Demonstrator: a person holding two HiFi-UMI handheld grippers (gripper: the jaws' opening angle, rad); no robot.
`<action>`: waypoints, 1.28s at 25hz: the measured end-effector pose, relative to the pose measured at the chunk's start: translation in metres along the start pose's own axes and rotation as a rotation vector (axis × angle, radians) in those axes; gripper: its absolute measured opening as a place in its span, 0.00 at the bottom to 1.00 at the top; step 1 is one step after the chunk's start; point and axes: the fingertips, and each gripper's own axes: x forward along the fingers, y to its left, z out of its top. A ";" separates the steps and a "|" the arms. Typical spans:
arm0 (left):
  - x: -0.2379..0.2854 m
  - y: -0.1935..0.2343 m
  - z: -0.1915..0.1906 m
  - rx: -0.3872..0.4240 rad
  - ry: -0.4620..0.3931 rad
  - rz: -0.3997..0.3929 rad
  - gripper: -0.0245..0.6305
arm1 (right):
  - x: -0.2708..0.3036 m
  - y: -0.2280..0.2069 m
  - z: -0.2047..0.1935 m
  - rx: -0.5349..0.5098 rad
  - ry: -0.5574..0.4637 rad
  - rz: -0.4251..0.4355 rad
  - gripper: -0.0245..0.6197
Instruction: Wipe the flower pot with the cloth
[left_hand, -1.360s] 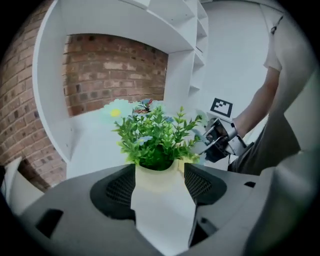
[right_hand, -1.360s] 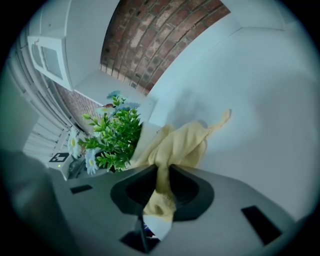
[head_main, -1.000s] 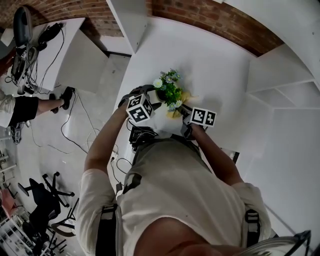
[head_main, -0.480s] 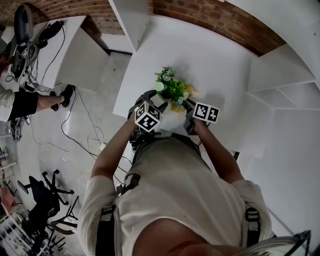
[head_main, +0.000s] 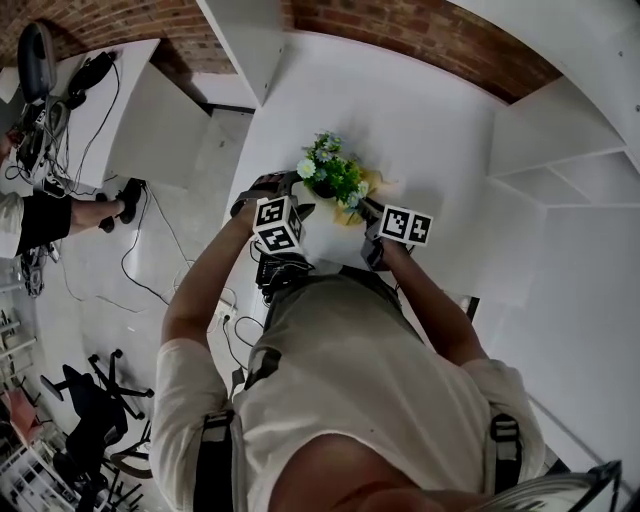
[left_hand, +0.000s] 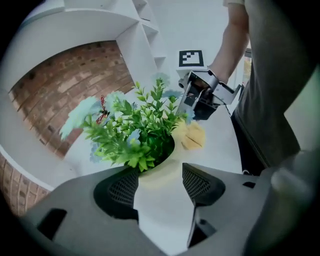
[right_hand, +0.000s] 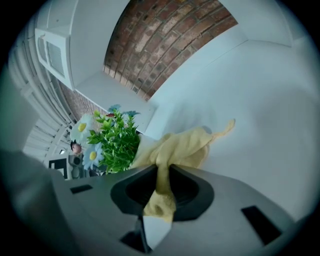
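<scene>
Your left gripper (left_hand: 160, 181), shifted left, is reopening loose around the pot (left_hand: 161, 169); with the right gripper (right_hand: 161, 172) clamping the cloth (right_hand: 185, 147), you're risking tipping it.

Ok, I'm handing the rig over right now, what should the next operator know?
Left gripper: jaws apart, and they have just been opening. The flower pot stands between them, apparently not clamped.
Right gripper: shut on the yellow cloth, whose free end bunches beside the pot and looks to touch its side.
The pot stands upright on the white table, with the plant in it.
Done: cloth brought to the pot. How much is wiped I cannot tell.
Left: steady the pot and wipe round its wall.
</scene>
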 end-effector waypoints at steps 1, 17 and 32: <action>0.001 0.001 0.002 -0.024 -0.014 0.025 0.47 | 0.000 0.001 -0.001 0.000 0.002 -0.001 0.17; -0.019 -0.005 0.010 -0.235 -0.054 0.085 0.47 | -0.006 0.004 -0.013 -0.009 0.040 0.003 0.17; -0.002 -0.007 0.011 -0.285 0.050 0.161 0.34 | 0.002 0.014 -0.029 -0.027 0.061 0.009 0.17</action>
